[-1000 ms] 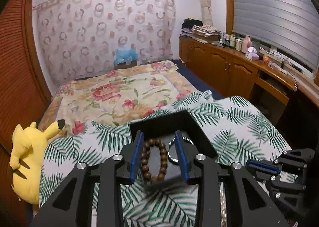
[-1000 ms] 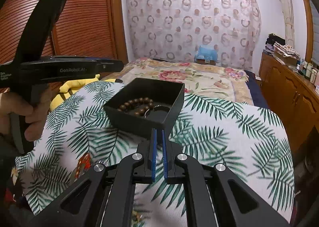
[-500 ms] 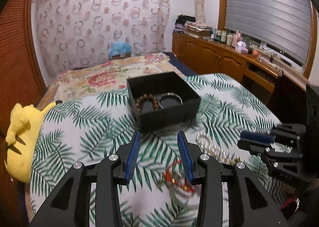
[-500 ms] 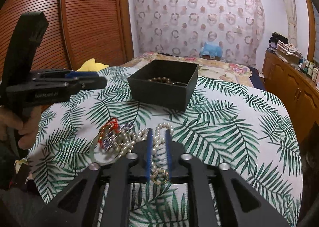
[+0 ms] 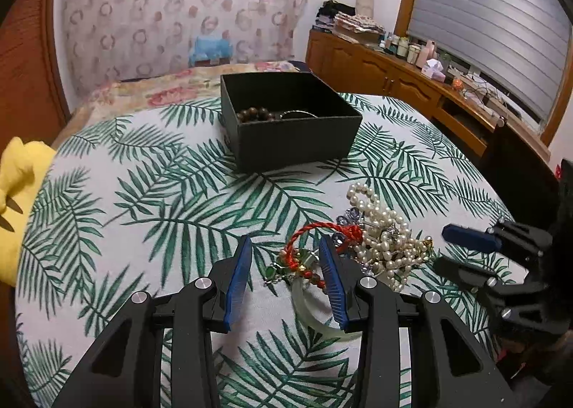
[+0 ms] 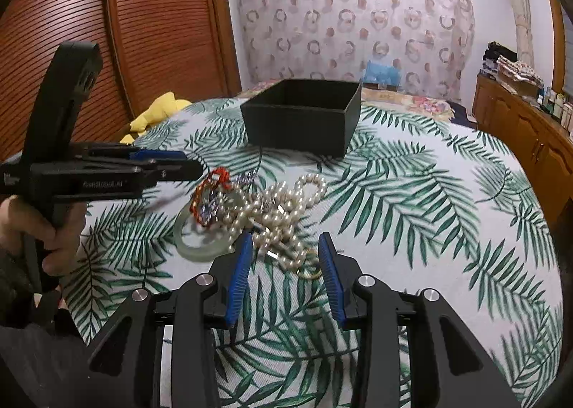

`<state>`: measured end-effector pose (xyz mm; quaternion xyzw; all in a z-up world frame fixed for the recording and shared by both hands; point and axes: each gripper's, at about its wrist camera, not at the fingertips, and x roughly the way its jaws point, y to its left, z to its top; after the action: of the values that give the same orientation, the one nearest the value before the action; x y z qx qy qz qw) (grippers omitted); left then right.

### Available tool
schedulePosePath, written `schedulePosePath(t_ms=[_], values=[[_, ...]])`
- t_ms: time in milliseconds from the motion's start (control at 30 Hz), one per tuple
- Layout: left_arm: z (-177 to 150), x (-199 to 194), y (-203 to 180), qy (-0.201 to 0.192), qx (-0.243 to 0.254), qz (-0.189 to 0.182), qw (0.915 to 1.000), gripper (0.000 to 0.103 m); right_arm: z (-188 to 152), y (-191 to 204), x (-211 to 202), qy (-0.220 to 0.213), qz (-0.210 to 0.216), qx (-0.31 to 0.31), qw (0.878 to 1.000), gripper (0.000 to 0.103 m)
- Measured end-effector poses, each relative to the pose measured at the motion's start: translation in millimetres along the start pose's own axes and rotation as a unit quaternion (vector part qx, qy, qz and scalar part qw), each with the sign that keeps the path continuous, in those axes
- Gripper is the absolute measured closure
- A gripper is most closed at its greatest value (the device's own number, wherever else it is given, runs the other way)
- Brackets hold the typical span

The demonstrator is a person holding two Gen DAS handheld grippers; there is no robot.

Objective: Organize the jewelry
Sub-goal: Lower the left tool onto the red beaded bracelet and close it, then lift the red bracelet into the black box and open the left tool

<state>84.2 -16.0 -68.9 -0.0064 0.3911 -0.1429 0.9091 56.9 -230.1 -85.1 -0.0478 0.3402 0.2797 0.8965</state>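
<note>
A black open box [image 5: 286,121] stands on the palm-leaf cloth and holds a brown bead bracelet [image 5: 255,114] and a dark bangle [image 5: 299,114]; it also shows in the right wrist view [image 6: 304,114]. A tangle of jewelry lies nearer: a red cord bracelet [image 5: 315,232], a pearl necklace [image 5: 383,229] and a pale green bangle [image 5: 311,307]. My left gripper [image 5: 284,247] is open with the red bracelet between its fingers. My right gripper [image 6: 284,247] is open just before the pearl necklace [image 6: 286,207]. The green bangle [image 6: 200,239] lies left of it.
A yellow plush toy [image 5: 18,200] lies at the table's left edge. A flowered bed [image 5: 186,86] stands behind the table. A wooden cabinet [image 5: 412,86] with bottles runs along the right under the window blind. Wooden slatted doors [image 6: 143,32] are at the left.
Both grippers have pulled back from the box and lowered toward the jewelry pile. My right gripper has opened from shut. My left gripper stays open.
</note>
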Motion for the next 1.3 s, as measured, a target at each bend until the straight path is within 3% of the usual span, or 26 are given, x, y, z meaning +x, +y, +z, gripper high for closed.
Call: schedulePosePath(t_ms=[133,400,567,1000,1300], values=[[0.3,6.5,-0.5,0.006,-0.002,-0.006,1.0000,0.066,-1.6,3.7,-1.0,-0.002,-0.004,-0.006,1.000,0.062],[-2.2,18.8,7.7,0.023,-0.025,-0.026,0.9991,0.083,-1.6,4.1,-1.3,-0.002,-0.003,-0.007,1.000,0.062],[-6.1,14.6,6.9,0.017,-0.023,-0.028,0.9992,0.100,-1.8,4.1,-0.9,-0.002,-0.004,-0.007,1.000,0.062],[-5.4,-50.2,-2.3,-0.072,-0.012,0.001,0.9973,0.100,-2.4,7.6,0.1,0.004,-0.008,-0.019,1.000,0.062],[-10.1,-61.9,1.8,-0.086,-0.014,0.007,0.9961,0.100,-0.2,-8.6,-1.4,0.029,-0.027,-0.029,0.999,0.062]])
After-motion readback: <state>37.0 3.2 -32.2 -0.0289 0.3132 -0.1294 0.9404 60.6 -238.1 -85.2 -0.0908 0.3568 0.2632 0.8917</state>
